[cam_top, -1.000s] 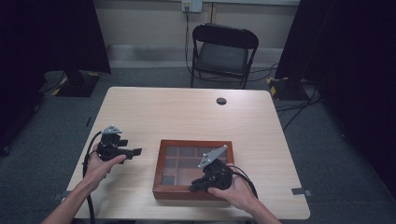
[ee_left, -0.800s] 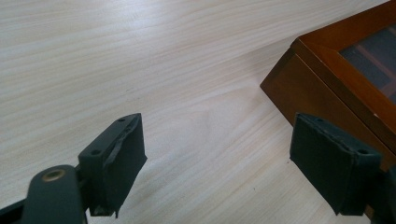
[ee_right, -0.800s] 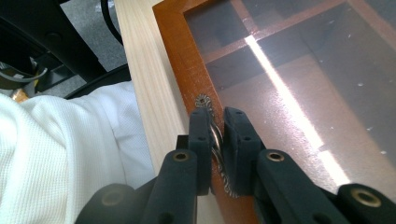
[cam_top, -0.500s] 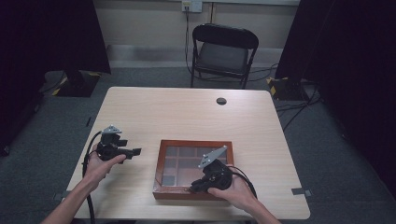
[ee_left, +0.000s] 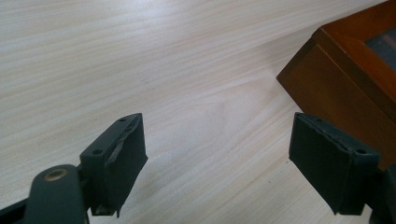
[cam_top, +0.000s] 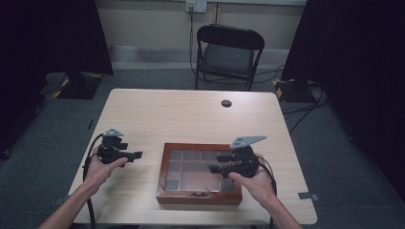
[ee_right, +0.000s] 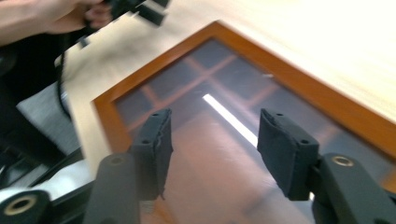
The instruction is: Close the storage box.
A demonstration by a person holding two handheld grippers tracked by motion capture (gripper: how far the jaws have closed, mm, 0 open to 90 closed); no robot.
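Right gripper (cam_top: pixel 216 168) lifted since a second ago, now above wooden box (cam_top: pixel 199 195), jaws spread, empty. Box closed, bench (cam_top: pixel 191 114) at 6 o'clock. Left gripper (cam_top: pixel 138 155) unmoved at 9 o'clock, jaws spread. Likely approach phase.

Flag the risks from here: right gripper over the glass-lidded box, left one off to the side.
1. The right gripper hangs open over the glass lid of the wooden box; pressing down could scratch or crack the pane.
2. The right gripper view is blurred, suggesting quick motion and poor aim.
3. The left gripper is open, apart from the box, so a push could slide it.
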